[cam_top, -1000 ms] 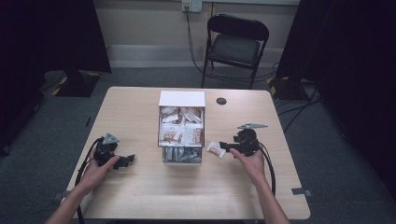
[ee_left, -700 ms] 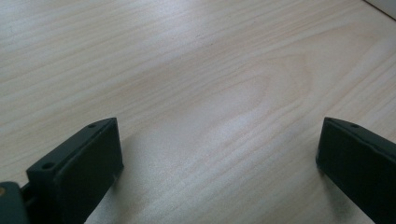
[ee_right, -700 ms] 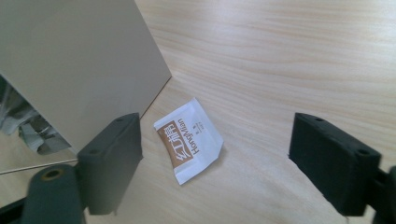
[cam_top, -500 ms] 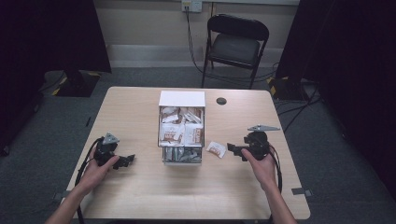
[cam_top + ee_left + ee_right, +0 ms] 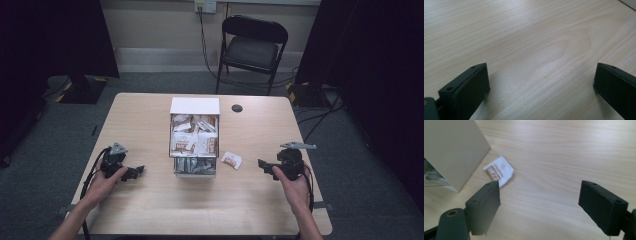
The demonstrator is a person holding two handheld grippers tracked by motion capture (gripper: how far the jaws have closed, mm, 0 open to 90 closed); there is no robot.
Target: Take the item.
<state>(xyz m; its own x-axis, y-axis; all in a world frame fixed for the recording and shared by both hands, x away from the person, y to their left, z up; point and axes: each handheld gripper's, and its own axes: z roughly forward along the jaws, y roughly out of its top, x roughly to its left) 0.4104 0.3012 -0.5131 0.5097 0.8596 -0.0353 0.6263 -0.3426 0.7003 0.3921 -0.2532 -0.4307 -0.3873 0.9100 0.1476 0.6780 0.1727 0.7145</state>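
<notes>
A white cardboard box [image 5: 194, 106] full of snack packets stands open at the table's middle. One small white and brown packet [image 5: 231, 160] lies flat on the wood just right of the box. My right gripper [image 5: 262, 164] hovers to the right of it, apart from it. Its jaws are open, have just closed a little, and nothing is between them. In the right gripper view the packet [image 5: 499, 171] lies beyond the left jaw, beside the box wall [image 5: 454, 150]. My left gripper [image 5: 136, 172] rests open on bare wood at the left, and the left gripper view [image 5: 540, 82] shows nothing between its jaws.
A small black round disc [image 5: 237, 108] sits on the table behind the box to the right. A black folding chair [image 5: 252, 45] stands beyond the far edge. Bare wood [image 5: 200, 205] spreads in front of the box.
The right gripper has drawn back to the right and a little up, away from the packet, which stays on the table. The left gripper has not moved.
</notes>
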